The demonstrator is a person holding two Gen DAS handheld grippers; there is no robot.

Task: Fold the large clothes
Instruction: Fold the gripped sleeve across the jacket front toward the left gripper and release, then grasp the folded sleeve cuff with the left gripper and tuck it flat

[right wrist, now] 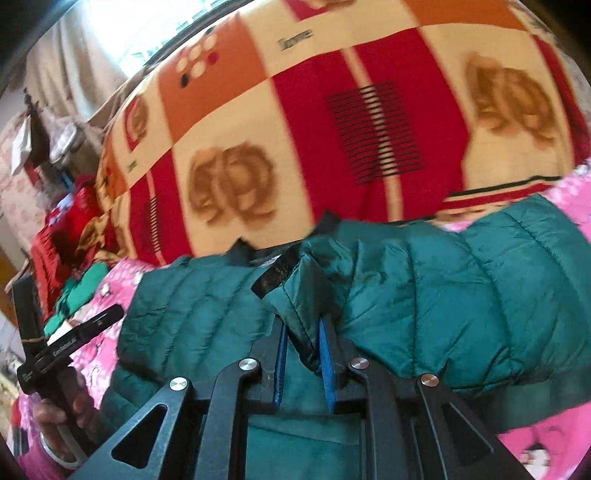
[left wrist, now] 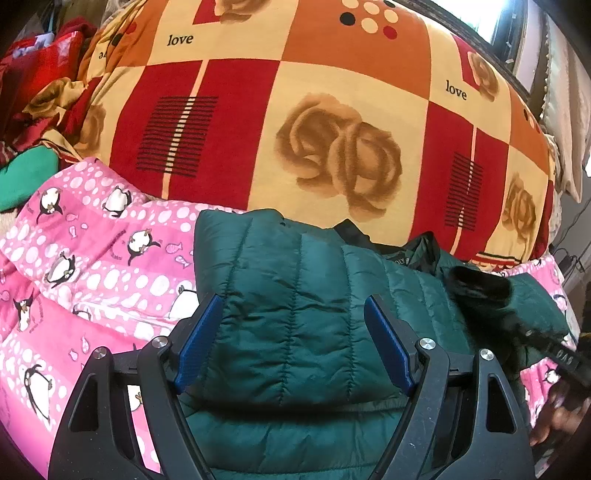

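Observation:
A dark green quilted puffer jacket (left wrist: pixel 295 295) lies on a pink penguin quilt (left wrist: pixel 92 251). My left gripper (left wrist: pixel 295 332) is open over the jacket's left part, and a folded panel lies between its blue pads (left wrist: pixel 199 343), with no squeeze visible. My right gripper (right wrist: pixel 303 350) is shut on the jacket's sleeve (right wrist: pixel 424 295) near its black cuff (right wrist: pixel 277 275), holding the sleeve over the jacket's body (right wrist: pixel 192 314). The right view is blurred by motion. The right gripper's dark body (left wrist: pixel 554 350) shows at the left view's right edge, and the left gripper (right wrist: pixel 66 343) shows in a hand at the right view's left edge.
Behind the jacket spreads a red, orange and cream blanket (left wrist: pixel 332 110) with roses and the word love. A heap of red cloth (left wrist: pixel 40 74) and a green cloth (left wrist: pixel 26 177) lie at the far left. A bright window (left wrist: pixel 491 18) is at the back right.

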